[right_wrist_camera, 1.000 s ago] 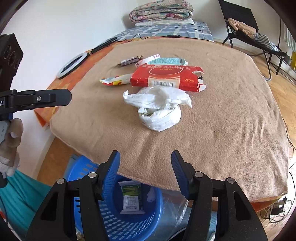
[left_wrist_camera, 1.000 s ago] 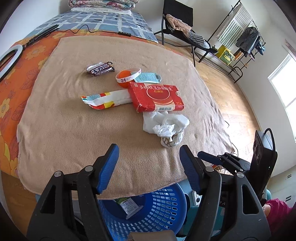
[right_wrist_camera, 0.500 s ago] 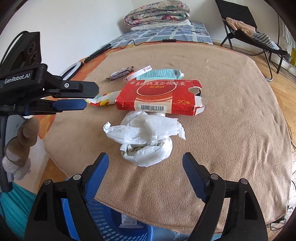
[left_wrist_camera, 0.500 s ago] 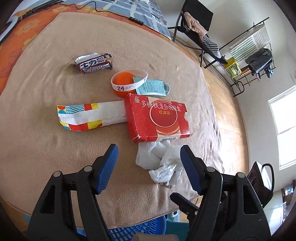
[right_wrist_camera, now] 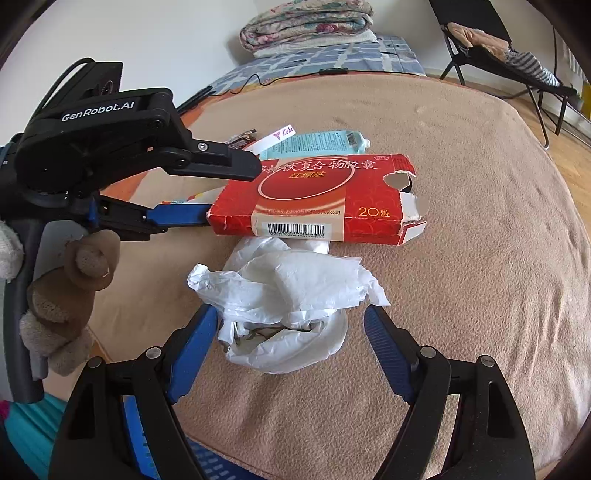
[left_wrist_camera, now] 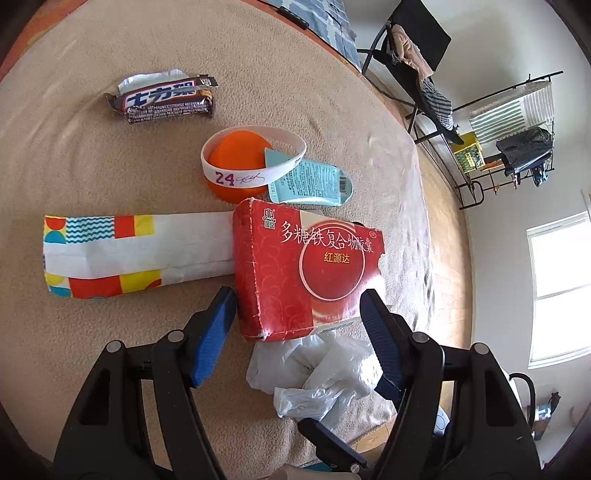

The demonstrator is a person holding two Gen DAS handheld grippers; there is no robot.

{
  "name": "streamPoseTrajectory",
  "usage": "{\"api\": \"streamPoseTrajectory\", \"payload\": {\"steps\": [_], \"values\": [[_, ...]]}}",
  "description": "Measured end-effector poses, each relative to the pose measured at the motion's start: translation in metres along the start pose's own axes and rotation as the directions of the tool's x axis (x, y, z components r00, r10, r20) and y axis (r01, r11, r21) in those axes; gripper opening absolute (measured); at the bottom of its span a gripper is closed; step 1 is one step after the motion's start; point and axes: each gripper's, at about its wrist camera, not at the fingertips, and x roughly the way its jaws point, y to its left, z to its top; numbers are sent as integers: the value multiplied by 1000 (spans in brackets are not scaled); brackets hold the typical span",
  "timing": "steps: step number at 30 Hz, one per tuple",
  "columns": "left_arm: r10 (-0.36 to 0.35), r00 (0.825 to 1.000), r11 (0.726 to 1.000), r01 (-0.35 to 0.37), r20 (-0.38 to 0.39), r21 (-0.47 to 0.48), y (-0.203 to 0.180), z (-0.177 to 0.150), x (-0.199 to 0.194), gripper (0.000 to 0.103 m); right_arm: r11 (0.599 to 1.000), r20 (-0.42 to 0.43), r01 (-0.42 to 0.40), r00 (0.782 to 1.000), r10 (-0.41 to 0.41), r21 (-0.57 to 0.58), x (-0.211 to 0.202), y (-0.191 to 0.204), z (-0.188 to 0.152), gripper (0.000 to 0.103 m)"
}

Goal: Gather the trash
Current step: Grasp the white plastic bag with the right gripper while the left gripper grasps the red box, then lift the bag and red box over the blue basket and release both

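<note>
A red medicine box (left_wrist_camera: 310, 273) lies on the tan blanket (left_wrist_camera: 74, 155); it also shows in the right wrist view (right_wrist_camera: 317, 199). My left gripper (left_wrist_camera: 297, 317) is open with its fingers on either side of the box's near end. A crumpled white plastic bag (right_wrist_camera: 284, 306) lies just before the box, also seen in the left wrist view (left_wrist_camera: 317, 373). My right gripper (right_wrist_camera: 290, 339) is open and straddles the bag. Beyond lie a colourful paper wrapper (left_wrist_camera: 125, 254), a chocolate bar wrapper (left_wrist_camera: 166, 99), an orange lid (left_wrist_camera: 236, 162) with a white wristband (left_wrist_camera: 255, 173), and a teal sachet (left_wrist_camera: 314, 182).
The blue basket (right_wrist_camera: 207, 461) sits below the blanket's near edge. A folding chair (left_wrist_camera: 413, 55) and a clothes rack (left_wrist_camera: 517, 140) stand on the wooden floor beyond. Folded quilts (right_wrist_camera: 310, 29) lie at the back.
Both grippers have moved forward and down over the blanket. The left one has reached the red box's sides; the right one has closed in around the white bag.
</note>
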Motion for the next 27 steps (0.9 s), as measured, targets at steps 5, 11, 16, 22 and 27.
{"api": "streamPoseTrajectory", "payload": {"steps": [5,11,16,22,27], "values": [[-16,1000,999,15,-6,-40,2,2,11,58,1000,-5,-4,1000,4,4,7,0,3,82],[-10,1000,999,11,24,-35,1,1,11,32,1000,7,2,1000,-2,18,11,-3,8,82],[6,997,1000,-8,73,29,-13,-2,-4,27,999,7,-15,1000,15,34,16,-7,9,81],[43,986,990,-64,161,129,-36,-6,-28,23,998,18,-36,999,35,48,11,-11,7,61],[52,975,983,-88,215,160,-41,-11,-54,21,996,24,-42,999,41,73,-1,-15,3,53]]}}
